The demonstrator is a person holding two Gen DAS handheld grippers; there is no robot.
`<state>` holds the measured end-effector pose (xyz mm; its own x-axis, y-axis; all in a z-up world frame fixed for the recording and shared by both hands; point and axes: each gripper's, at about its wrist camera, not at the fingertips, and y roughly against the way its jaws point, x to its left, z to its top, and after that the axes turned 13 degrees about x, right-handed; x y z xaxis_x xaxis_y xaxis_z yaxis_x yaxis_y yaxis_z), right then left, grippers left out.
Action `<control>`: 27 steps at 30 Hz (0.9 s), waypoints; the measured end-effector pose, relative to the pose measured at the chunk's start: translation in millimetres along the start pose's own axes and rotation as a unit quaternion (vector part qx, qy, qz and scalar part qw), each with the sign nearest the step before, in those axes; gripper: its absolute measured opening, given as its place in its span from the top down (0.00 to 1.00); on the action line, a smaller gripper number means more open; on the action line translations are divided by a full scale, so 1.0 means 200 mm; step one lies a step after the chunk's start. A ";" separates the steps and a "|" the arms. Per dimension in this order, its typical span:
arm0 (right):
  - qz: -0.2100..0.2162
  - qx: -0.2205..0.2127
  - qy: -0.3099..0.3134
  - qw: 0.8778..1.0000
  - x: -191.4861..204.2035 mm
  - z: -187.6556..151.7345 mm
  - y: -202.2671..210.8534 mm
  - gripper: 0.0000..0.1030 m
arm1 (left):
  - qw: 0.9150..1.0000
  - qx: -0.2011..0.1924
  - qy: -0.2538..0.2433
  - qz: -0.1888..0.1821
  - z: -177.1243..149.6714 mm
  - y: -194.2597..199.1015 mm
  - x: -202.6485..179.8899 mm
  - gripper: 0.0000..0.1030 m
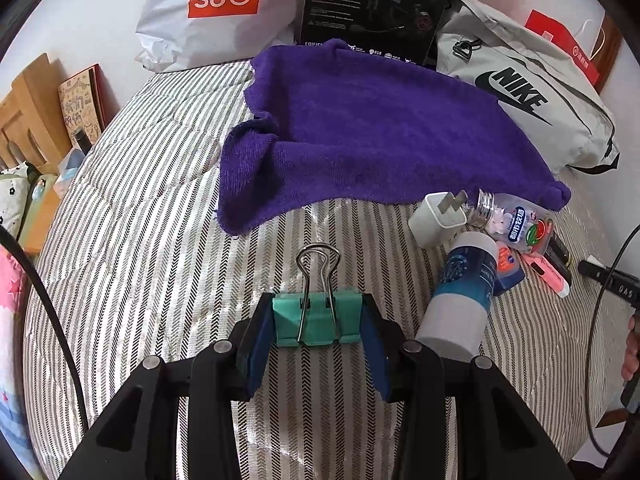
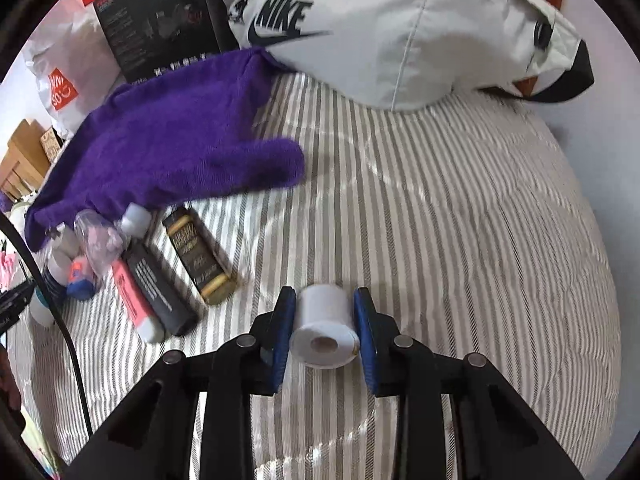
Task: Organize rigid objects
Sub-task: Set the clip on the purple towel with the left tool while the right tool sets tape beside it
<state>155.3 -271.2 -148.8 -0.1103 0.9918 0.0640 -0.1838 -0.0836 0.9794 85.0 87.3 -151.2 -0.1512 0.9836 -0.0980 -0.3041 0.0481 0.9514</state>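
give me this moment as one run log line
left gripper: shut on green binder clip | right gripper: shut on white roll | surface: striped bedding | unsorted pile beside purple towel

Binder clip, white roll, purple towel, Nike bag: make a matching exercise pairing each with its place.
Things:
1. binder clip
2. white roll
3. purple towel
4. Nike bag

Places:
A. spread on the striped bedding
B. between the left gripper fingers
C. at the far edge of the bed
D. between the right gripper fingers

Pairs: 1-B, 2-D, 3-A, 4-C
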 end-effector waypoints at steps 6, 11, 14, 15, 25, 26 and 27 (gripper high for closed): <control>-0.010 -0.009 0.007 1.000 0.01 -0.05 -0.01 0.71 | 1.000 -0.001 -0.006 0.006 0.00 0.00 -0.01 0.61; 0.010 -0.006 0.004 1.000 -0.01 -0.05 0.00 0.72 | 1.000 -0.002 -0.004 0.001 0.00 0.00 0.00 0.61; 0.026 -0.011 0.006 1.000 -0.02 -0.05 0.04 0.72 | 1.000 -0.003 -0.007 0.002 0.00 0.02 0.00 0.61; 0.029 -0.014 0.006 0.999 -0.01 -0.05 0.06 0.72 | 1.000 -0.004 -0.009 0.003 0.00 0.03 0.00 0.61; 0.054 -0.029 0.031 0.998 0.06 0.01 0.17 0.72 | 1.000 -0.021 0.001 -0.005 0.03 0.15 0.07 0.61; 0.057 -0.033 0.034 0.997 0.07 0.02 0.19 0.72 | 1.000 -0.024 0.000 -0.006 0.04 0.17 0.07 0.61; 0.060 -0.036 0.037 0.997 0.08 0.04 0.20 0.72 | 1.000 -0.027 0.000 -0.007 0.05 0.19 0.07 0.61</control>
<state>153.8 -257.2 -107.1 -0.2073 0.9645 0.1635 -0.2342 -0.2112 0.9490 80.5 104.6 -113.3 -0.1465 0.9830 -0.1110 -0.3563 0.0523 0.9329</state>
